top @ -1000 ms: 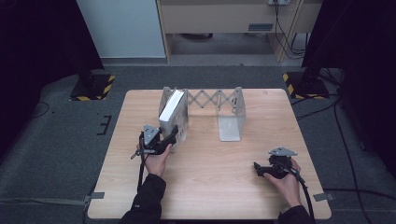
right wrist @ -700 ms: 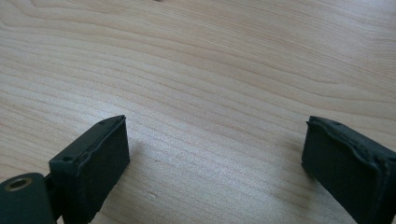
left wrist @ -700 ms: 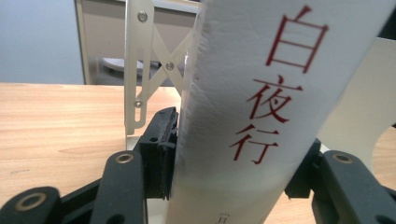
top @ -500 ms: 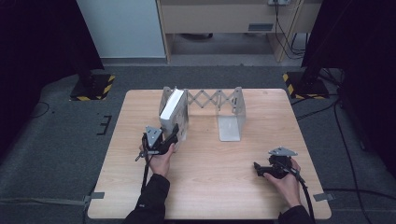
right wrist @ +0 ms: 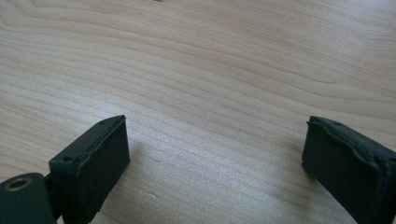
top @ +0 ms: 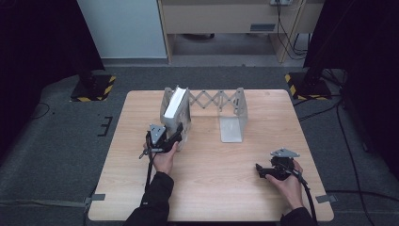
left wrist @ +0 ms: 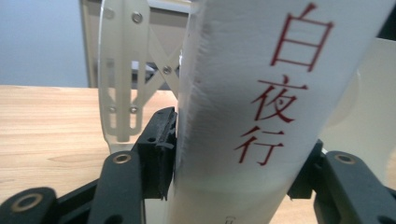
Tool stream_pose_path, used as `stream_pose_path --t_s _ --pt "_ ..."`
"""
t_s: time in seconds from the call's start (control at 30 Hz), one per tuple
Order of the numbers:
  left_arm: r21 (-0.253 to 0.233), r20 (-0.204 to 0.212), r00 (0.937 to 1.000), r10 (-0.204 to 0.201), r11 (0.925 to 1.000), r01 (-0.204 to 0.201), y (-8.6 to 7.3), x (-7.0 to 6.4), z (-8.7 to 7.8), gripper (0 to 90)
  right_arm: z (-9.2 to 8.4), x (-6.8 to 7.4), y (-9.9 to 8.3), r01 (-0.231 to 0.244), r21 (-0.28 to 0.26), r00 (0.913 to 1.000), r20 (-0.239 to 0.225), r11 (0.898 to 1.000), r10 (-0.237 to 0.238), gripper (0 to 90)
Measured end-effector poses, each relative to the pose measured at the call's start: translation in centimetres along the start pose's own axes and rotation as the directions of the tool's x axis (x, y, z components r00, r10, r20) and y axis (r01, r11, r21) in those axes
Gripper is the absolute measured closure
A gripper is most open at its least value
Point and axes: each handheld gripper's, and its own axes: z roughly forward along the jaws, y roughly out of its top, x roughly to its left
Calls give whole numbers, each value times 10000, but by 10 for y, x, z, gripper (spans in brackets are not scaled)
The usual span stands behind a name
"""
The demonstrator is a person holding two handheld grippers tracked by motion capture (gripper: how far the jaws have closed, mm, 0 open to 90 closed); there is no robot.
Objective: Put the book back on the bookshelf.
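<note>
A white book [top: 173,107] with red characters on its spine [left wrist: 261,93] stands upright at the left end of a grey expanding metal book rack [top: 233,127], against the rack's left plate [left wrist: 119,70]. My left gripper [top: 178,136] [left wrist: 240,154] reaches in from the near side with the book's lower end between its jaws. The jaws have just been opening a little, but one pad [left wrist: 163,140] still lies against the page edges and the other sits at the spine side. My right gripper [top: 259,169] [right wrist: 215,149] rests open on the bare table [right wrist: 210,70], holding nothing.
The wooden table [top: 211,188] has room in front of the rack and between my hands. The rack's scissor links [top: 211,100] span the back middle. Dark floor with striped stand bases [top: 91,89] surrounds the table.
The left hand and its gripper have shifted slightly at the foot of the book. The book, the rack and the right gripper stay where they were.
</note>
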Motion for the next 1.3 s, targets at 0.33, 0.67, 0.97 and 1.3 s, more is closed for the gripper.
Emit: stream_pose_path --t_s 0.33,0.67,0.97,1.3 --pt "935 907 9959 74 9955 -159 -2 13 -19 439 0 0 0 4 3 10000 4 10000 -4 77" --pt "963 982 9952 -59 9953 -36 -6 14 -22 454 0 0 0 1 2 10000 3 10000 -1 77" --pt "870 862 9963 -59 9962 -17 -6 12 -17 456 0 0 0 4 3 10000 4 10000 -4 77" --pt "1005 1098 9938 169 9945 -281 -2 10 -4 442 0 0 0 3 2 10000 4 10000 -3 77"
